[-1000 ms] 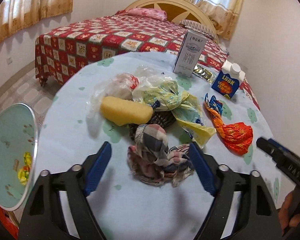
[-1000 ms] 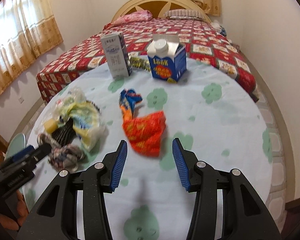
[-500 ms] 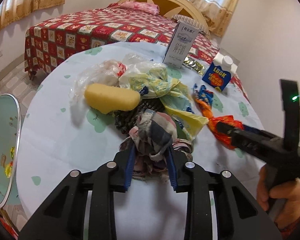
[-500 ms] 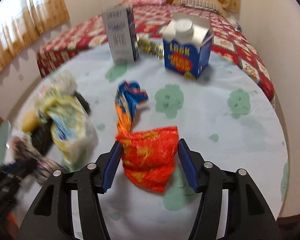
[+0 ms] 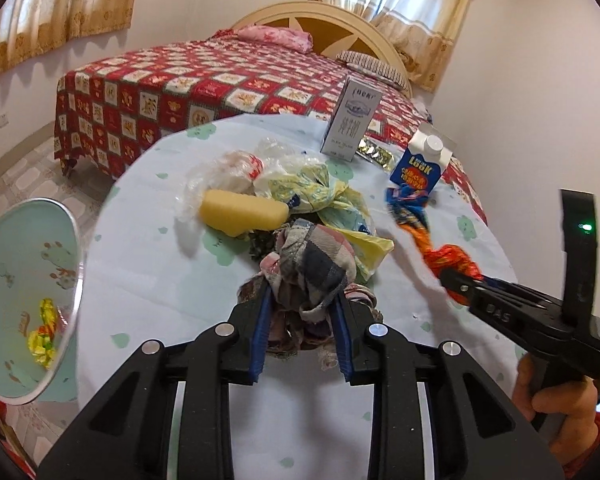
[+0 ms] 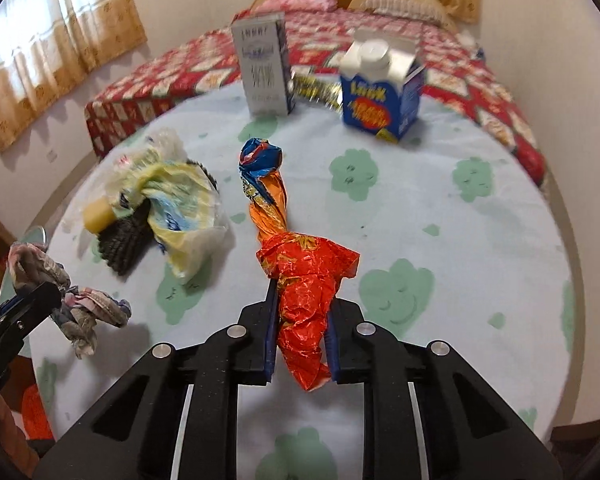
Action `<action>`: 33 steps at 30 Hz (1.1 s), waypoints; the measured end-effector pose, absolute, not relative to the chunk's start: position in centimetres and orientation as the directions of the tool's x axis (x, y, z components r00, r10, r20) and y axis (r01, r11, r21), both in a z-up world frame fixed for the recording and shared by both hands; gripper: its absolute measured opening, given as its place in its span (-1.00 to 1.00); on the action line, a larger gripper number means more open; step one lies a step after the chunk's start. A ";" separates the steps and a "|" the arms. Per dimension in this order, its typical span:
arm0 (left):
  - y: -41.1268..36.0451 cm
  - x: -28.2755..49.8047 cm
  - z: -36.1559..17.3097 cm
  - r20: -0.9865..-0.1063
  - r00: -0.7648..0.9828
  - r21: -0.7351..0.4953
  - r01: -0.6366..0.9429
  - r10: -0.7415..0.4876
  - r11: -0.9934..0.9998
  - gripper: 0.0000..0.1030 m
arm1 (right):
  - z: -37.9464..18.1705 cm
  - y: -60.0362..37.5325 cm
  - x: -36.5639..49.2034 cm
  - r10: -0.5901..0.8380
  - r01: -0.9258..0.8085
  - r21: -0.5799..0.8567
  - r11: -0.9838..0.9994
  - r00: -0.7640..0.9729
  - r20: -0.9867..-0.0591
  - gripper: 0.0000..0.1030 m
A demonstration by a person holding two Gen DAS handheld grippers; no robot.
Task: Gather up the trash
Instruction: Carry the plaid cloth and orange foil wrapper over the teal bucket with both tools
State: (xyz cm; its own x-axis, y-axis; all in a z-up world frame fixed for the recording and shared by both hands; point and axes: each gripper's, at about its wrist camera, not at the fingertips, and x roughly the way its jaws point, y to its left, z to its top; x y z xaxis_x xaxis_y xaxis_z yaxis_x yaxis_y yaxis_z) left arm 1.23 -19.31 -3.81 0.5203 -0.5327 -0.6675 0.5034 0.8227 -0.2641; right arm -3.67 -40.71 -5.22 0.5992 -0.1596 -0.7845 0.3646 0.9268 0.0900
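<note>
Nearest to you, your left gripper (image 5: 301, 332) was clamped on the crumpled plaid rag (image 5: 312, 268), its blue pads pressed into the cloth on both sides. Your right gripper (image 6: 301, 336) was closing on the red-orange foil wrapper (image 6: 306, 300), which stood between its pads with its twisted orange-and-blue tail stretching away over the tablecloth (image 6: 480, 248). Your right hand (image 5: 556, 412) showed on its handle in the left view only.

Low on the left of the left view sat a pale green bin (image 5: 28, 280) with a crumpled yellow-and-orange wrapper (image 5: 44, 332) at its bottom; from the right view only a sliver of its rim could be made out.

Past the grippers lay the remaining heap: a yellow sponge (image 5: 242, 212), a dark knitted scrap (image 6: 124, 240), a yellow-and-blue plastic bag (image 6: 180, 208) and a clear plastic bag (image 5: 220, 176). The right view showed the knitted scrap plainly, while in the left view the rag hid most of it.

Farther back stood two cartons, a tall grey one (image 6: 264, 68) and a blue one with a white cap (image 6: 384, 88), both upright and closed, so you could not tell their contents. A gold foil strip (image 6: 314, 88) lay between them. Beyond the table was the bed with a red patterned cover (image 5: 180, 92).
</note>
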 end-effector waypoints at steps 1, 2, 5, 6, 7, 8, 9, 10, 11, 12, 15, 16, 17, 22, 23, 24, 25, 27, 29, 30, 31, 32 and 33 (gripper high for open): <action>-18.9 1.0 -3.6 -0.664 0.524 -0.266 0.500 -0.533 0.824 -0.46 | -4.8 -40.3 -4.3 -0.177 0.380 0.088 0.921 0.609 -0.773 -0.61; -18.7 1.0 -3.5 -0.662 0.526 -0.268 0.498 -0.534 0.824 -0.46 | -4.5 -40.0 -4.7 -0.188 0.391 0.089 0.916 0.616 -0.765 -0.61; -17.6 0.6 -3.1 -0.657 0.540 -0.264 0.488 -0.525 0.832 -0.46 | -3.7 -39.2 -5.8 -0.209 0.409 0.091 0.908 0.630 -0.748 -0.61; -17.3 0.6 -3.0 -0.655 0.544 -0.264 0.486 -0.525 0.833 -0.46 | -3.5 -38.7 -6.2 -0.209 0.409 0.096 0.908 0.638 -0.741 -0.61; -16.9 0.5 -2.8 -0.651 0.550 -0.263 0.482 -0.523 0.836 -0.46 | -3.3 -38.5 -6.5 -0.204 0.405 0.102 0.909 0.644 -0.738 -0.61; -16.4 0.4 -2.6 -0.648 0.559 -0.258 0.478 -0.517 0.840 -0.46 | -3.0 -37.7 -6.9 -0.194 0.396 0.112 0.911 0.653 -0.732 -0.61; -16.0 0.3 -2.4 -0.648 0.569 -0.247 0.472 -0.506 0.846 -0.46 | -2.9 -37.7 -6.9 -0.190 0.392 0.115 0.913 0.656 -0.730 -0.61; -15.8 0.3 -2.2 -0.647 0.577 -0.239 0.467 -0.498 0.851 -0.46 | -2.7 -37.1 -7.1 -0.182 0.384 0.120 0.916 0.661 -0.728 -0.61; -15.4 0.3 -2.1 -0.645 0.588 -0.229 0.461 -0.488 0.858 -0.46 | -2.5 -36.7 -7.1 -0.176 0.376 0.121 0.919 0.664 -0.727 -0.61; -14.8 0.3 -1.8 -0.643 0.600 -0.219 0.452 -0.476 0.865 -0.46 | -2.3 -36.5 -7.2 -0.173 0.373 0.122 0.920 0.665 -0.726 -0.61; -13.7 0.3 -1.4 -0.639 0.623 -0.200 0.431 -0.451 0.880 -0.46 | -2.0 -35.2 -7.1 -0.161 0.357 0.127 0.925 0.673 -0.722 -0.61; -13.2 0.3 -1.3 -0.637 0.633 -0.192 0.422 -0.440 0.886 -0.46 | -1.9 -34.7 -7.0 -0.153 0.350 0.132 0.927 0.677 -0.720 -0.61; -12.8 0.3 -1.2 -0.636 0.638 -0.188 0.417 -0.434 0.889 -0.46 | -1.9 -34.3 -7.1 -0.151 0.348 0.134 0.928 0.678 -0.719 -0.61; -10.7 0.6 -1.2 -0.639 0.664 -0.164 0.377 -0.389 0.912 -0.46 | -1.7 -31.9 -6.7 -0.131 0.315 0.133 0.940 0.691 -0.711 -0.61; -10.4 0.7 -1.3 -0.640 0.665 -0.164 0.372 -0.385 0.914 -0.46 | -1.7 -31.5 -6.6 -0.129 0.312 0.133 0.941 0.691 -0.711 -0.61; -10.1 0.7 -1.3 -0.641 0.667 -0.163 0.367 -0.381 0.916 -0.46 | -1.8 -31.0 -6.5 -0.123 0.305 0.134 0.943 0.691 -0.712 -0.61; -9.6 0.8 -1.3 -0.640 0.670 -0.163 0.359 -0.375 0.919 -0.46 | -1.8 -30.5 -6.3 -0.116 0.297 0.133 0.946 0.691 -0.713 -0.61; -9.0 1.0 -1.3 -0.640 0.675 -0.164 0.347 -0.367 0.923 -0.46 | -1.7 -29.8 -6.2 -0.111 0.288 0.132 0.948 0.692 -0.713 -0.61; -8.4 1.2 -1.4 -0.640 0.678 -0.169 0.336 -0.362 0.927 -0.46 | -1.6 -29.0 -6.0 -0.095 0.272 0.139 0.952 0.695 -0.712 -0.61; -8.1 1.2 -1.3 -0.640 0.680 -0.170 0.330 -0.359 0.928 -0.46 | -1.6 -28.8 -5.9 -0.091 0.268 0.139 0.953 0.696 -0.712 -0.61; -7.9 1.2 -1.3 -0.639 0.682 -0.170 0.326 -0.356 0.930 -0.46 | -1.5 -28.3 -5.8 -0.084 0.257 0.140 0.956 0.698 -0.711 -0.61; -7.6 1.3 -1.3 -0.639 0.685 -0.167 0.320 -0.350 0.932 -0.46 | -1.5 -27.9 -5.6 -0.077 0.248 0.140 0.959 0.699 -0.711 -0.61; -7.4 1.3 -1.3 -0.639 0.688 -0.164 0.315 -0.344 0.935 -0.46 | -1.5 -27.6 -5.6 -0.073 0.243 0.141 0.960 0.700 -0.711 -0.61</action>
State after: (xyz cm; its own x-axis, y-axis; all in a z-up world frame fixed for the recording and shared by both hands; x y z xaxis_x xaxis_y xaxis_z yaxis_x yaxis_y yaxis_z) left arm 1.34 -7.37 -1.33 0.6881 -0.3440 -0.6389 0.3154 0.9347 -0.1636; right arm -5.59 -27.59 -1.53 0.6998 -0.0730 -0.7106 0.2434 0.9596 0.1412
